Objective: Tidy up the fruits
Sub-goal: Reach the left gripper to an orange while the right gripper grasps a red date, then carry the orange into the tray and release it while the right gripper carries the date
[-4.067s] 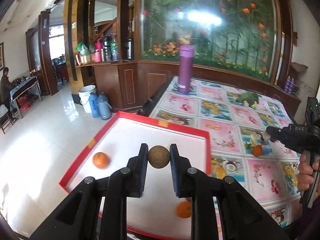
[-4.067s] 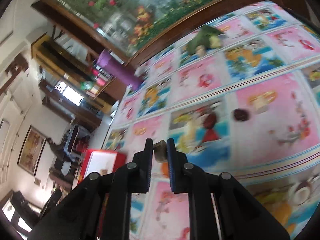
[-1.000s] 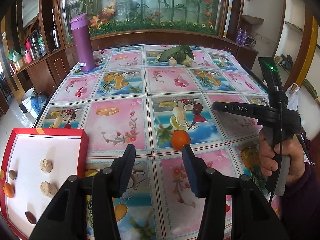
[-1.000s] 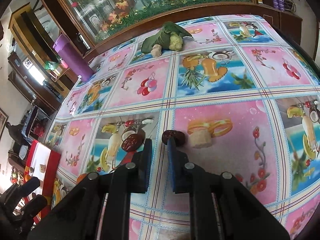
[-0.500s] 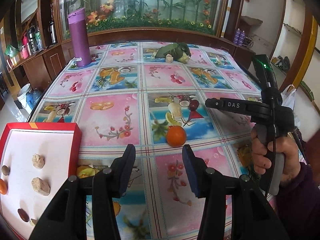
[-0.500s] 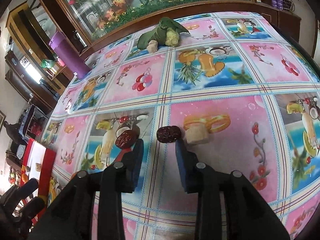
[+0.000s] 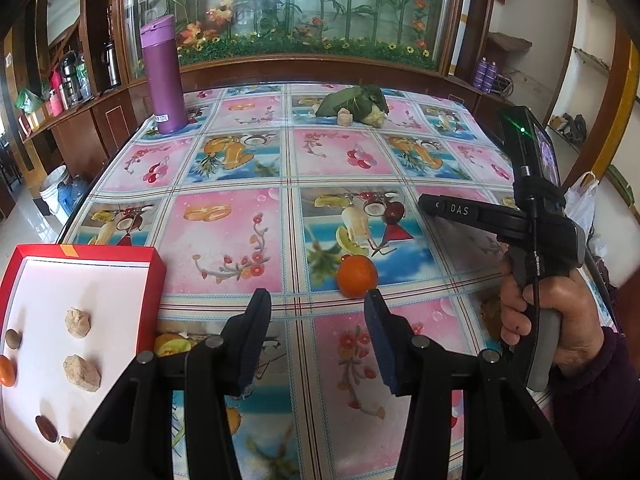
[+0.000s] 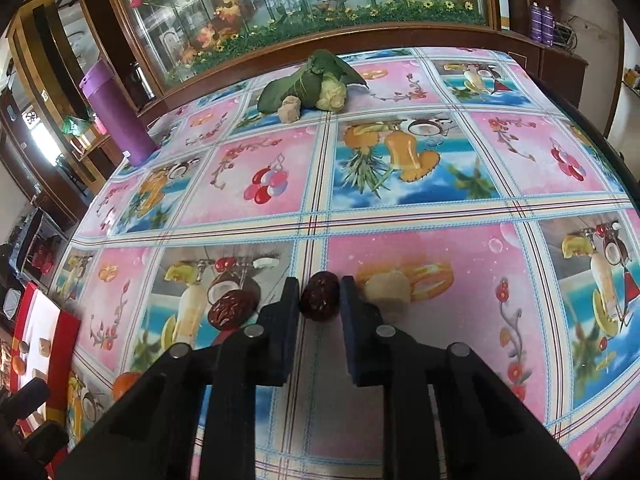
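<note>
Red date (image 8: 319,297), dark and wrinkled, lay on the tablecloth (image 8: 440,248) between the closing fingers of the right gripper (image 8: 320,294); whether the pads pressed it yet could not be told. A second date (image 8: 231,309) sat just left, a pale lump (image 8: 387,289) just right. The left gripper (image 7: 318,316) hovered with its fingers apart and empty, an orange (image 7: 357,275) beyond them. The red tray (image 7: 158,276) held more pieces. A purple flask (image 7: 163,76) stood before the glass cabinet (image 7: 300,12).

bright, even daylight, glare on the glass cabinet (image 7: 280,8), sharp centre, heavy fisheye curvature and dark corners
</note>
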The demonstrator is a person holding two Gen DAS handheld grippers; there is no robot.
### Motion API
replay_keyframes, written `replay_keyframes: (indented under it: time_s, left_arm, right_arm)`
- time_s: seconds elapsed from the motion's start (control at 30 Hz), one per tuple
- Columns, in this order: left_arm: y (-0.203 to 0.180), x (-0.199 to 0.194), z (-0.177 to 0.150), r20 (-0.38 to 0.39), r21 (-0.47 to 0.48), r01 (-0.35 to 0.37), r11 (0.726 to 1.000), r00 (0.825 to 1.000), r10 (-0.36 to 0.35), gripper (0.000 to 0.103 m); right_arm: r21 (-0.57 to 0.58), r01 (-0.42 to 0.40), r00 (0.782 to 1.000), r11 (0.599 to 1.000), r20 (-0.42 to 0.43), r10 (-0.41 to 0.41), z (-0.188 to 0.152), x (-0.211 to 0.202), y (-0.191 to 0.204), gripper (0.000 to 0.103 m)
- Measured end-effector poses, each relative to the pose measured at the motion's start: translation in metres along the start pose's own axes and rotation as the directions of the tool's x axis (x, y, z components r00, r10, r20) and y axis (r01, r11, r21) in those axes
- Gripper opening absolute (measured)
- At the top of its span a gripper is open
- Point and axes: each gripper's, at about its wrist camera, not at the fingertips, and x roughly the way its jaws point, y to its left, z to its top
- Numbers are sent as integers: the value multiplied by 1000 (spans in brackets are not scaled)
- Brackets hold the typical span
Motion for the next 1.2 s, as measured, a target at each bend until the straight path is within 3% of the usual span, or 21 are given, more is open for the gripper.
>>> replay_keyframes:
  time_s: [0.13, 0.23, 0.57, 0.67, 0.8, 1.2]
  left_arm:
    - [-7, 10, 6, -8, 12, -9, 1000, 1000, 9, 48]
    - [-12, 16, 6, -16, 22, -2, 1000, 1000, 3, 48]
    - [-29, 49, 13, -61, 42, -17, 999, 998, 20, 48]
    - [-32, 57, 14, -74, 43, -21, 999, 997, 24, 48]
    - [-33, 64, 13, -84, 35, -17, 999, 996, 20, 33]
    - [-28, 50, 15, -30, 8, -11, 1000, 999, 11, 30]
  right_arm:
    - [-7, -7, 1000, 1000, -14, 6, 1, 0, 0, 22]
    - [49, -93, 995, 994, -41, 95, 1, -5, -7, 22]
    - [100, -241, 967, 965, 105, 231, 6, -61, -12, 22]
    - [120, -261, 961, 958, 127, 246, 8, -67, -15, 22]
    - [129, -276, 957, 953, 125, 260, 8, -66, -15, 22]
    - [85, -299, 950, 950, 116, 289, 2, -63, -2, 22]
